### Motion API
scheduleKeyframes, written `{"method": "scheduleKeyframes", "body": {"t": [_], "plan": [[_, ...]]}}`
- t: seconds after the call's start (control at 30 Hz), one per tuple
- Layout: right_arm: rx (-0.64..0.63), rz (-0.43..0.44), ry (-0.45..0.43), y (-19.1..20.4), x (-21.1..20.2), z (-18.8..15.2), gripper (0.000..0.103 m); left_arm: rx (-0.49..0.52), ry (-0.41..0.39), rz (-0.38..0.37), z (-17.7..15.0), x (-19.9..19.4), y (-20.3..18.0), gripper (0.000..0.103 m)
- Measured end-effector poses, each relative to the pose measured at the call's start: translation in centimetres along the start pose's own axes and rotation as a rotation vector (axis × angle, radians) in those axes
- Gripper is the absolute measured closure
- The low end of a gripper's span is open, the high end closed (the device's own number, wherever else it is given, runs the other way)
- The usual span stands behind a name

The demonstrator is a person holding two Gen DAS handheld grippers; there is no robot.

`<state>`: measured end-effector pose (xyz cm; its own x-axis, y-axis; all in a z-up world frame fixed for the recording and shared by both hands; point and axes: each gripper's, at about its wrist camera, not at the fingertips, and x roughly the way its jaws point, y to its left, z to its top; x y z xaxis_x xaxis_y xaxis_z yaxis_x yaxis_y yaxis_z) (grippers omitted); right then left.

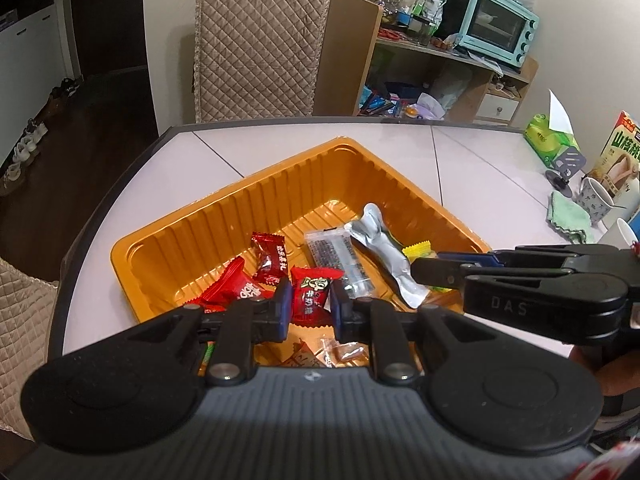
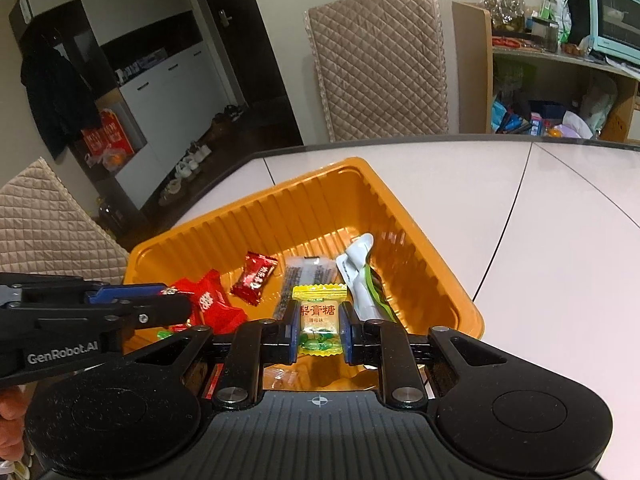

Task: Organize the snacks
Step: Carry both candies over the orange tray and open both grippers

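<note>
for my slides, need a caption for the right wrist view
Right gripper holds a yellow candy over the orange tray of snacks.

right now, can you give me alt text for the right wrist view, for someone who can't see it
The right tool grips a yellow candy packet over an orange tray on a white table. The tray holds red candy packets, a clear wrapped bar and a silver pouch. The left tool enters from the left, holding a red packet.

1. Right hand-held gripper (image 2: pixel 319 330): clamped on yellow candy (image 2: pixel 319 320), over orange tray (image 2: pixel 420 256).
2. Tray contents: red pkts (image 2: pixel 254 283), clear bar (image 2: pixel 298 280), silver pouch (image 2: pixel 356 268).
3. Left hand-held gripper (image 2: pixel 176 304): at tray's left edge.
4. Tray sits on white counter (image 2: pixel 540 260).
</note>
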<state>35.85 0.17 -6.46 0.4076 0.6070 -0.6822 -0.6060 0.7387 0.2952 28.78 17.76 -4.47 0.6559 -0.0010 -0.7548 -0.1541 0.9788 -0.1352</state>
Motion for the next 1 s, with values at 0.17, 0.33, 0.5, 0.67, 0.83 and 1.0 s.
{"method": "scheduleKeyframes", "body": {"t": [0.17,0.33,0.5,0.67,0.83,1.0], "plan": [[0.003,-0.003,0.013,-0.2,0.7,-0.1,0.082,0.000,0.005,-0.003,-0.1,0.1,0.1,0.085],[0.054,0.006,0.026,-0.7,1.1,0.2,0.080,0.001,0.010,-0.006,-0.1,0.3,0.0,0.085],[0.079,0.011,0.009,-1.4,0.5,0.3,0.067,0.000,0.015,-0.004,-0.4,0.3,0.1,0.085],[0.101,0.003,-0.016,-2.1,-0.5,0.4,0.064,0.001,0.022,-0.004,-0.3,0.7,0.0,0.085],[0.109,-0.005,-0.011,-2.5,-0.8,0.5,0.063,0.005,0.025,-0.009,0.0,1.1,-0.3,0.085],[0.102,-0.004,-0.005,-2.5,-0.6,0.6,0.063,0.012,0.034,-0.012,0.5,2.0,-0.5,0.085]]}}
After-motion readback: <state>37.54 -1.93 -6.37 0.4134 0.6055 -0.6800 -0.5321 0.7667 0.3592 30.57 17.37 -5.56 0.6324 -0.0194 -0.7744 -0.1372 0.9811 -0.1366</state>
